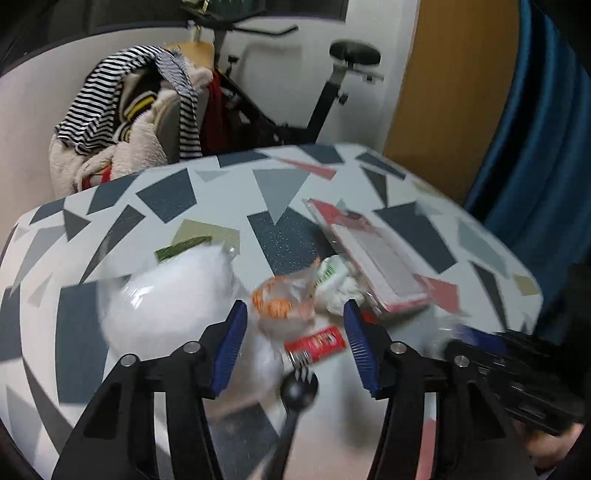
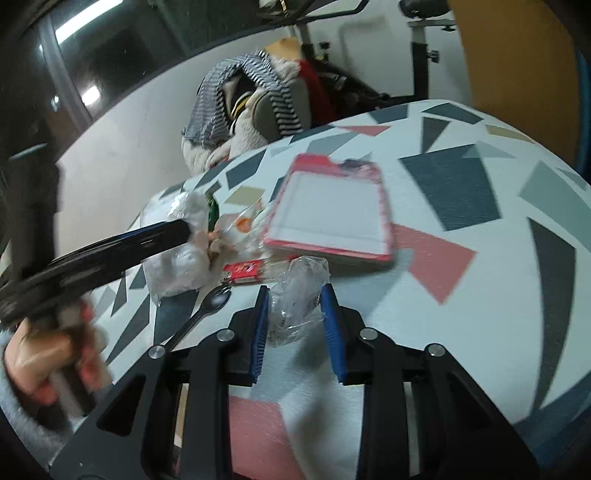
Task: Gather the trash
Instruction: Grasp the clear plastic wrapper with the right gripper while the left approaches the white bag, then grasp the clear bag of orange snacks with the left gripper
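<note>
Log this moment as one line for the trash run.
right claw: shut on clear wrapper | left claw: open over orange wrapper | spoon, red tray: on table

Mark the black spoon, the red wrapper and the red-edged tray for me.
black spoon [image 2: 218,298]: right wrist view, on its bowl.
red wrapper [image 2: 243,272]: right wrist view, middle of its printed face.
red-edged tray [image 2: 328,210]: right wrist view, on its white inside.

Dim indoor light, heavy motion blur, fisheye bending at edges, ceiling lamps [image 2: 88,14] mirrored in dark glass.
</note>
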The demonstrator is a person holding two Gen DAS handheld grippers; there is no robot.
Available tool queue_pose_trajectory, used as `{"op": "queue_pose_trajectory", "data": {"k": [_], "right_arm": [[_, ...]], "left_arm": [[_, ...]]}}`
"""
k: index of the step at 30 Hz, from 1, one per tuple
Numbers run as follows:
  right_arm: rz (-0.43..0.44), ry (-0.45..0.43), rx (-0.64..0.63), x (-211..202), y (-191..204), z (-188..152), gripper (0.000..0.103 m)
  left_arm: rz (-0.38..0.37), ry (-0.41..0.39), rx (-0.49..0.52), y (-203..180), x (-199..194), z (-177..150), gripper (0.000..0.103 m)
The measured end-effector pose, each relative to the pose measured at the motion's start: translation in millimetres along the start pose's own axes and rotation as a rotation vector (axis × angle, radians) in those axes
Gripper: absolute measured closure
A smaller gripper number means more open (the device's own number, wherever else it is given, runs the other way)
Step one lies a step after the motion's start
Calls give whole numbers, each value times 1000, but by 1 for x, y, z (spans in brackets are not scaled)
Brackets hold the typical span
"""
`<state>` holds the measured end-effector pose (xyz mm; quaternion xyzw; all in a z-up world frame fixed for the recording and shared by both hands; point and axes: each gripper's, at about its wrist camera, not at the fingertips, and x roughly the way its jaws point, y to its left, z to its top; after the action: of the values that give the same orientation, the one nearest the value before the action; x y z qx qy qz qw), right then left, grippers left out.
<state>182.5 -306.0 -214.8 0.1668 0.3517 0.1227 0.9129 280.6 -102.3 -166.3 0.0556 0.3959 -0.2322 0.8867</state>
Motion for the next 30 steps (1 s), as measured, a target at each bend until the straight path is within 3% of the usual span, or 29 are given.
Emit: {"op": "queue_pose_trajectory", "data": {"k": [9, 10, 12, 14, 19, 25, 30], "right_arm": [[33, -61, 56, -15, -26, -8, 72], [34, -62, 58, -16, -28, -10, 72], [39, -70, 63, -17, -30, -13, 72], [48, -92, 56, -20, -32, -14, 72], [63, -116, 21, -22, -29, -19, 72], [71, -116, -13, -21, -20, -23, 72], [68, -104, -48, -20, -8, -28, 72]], "left_arm": [[162, 176, 261, -25, 60, 15, 67], [181, 178, 281, -27, 61, 14, 82], [206, 159, 276, -24, 58, 14, 89], [176, 131, 212, -15, 47, 16, 95], [71, 61, 30, 8, 8, 15, 98], [-3, -19, -39, 7, -48, -3, 99], [-56, -40, -45, -6, -88, -33, 99]]}}
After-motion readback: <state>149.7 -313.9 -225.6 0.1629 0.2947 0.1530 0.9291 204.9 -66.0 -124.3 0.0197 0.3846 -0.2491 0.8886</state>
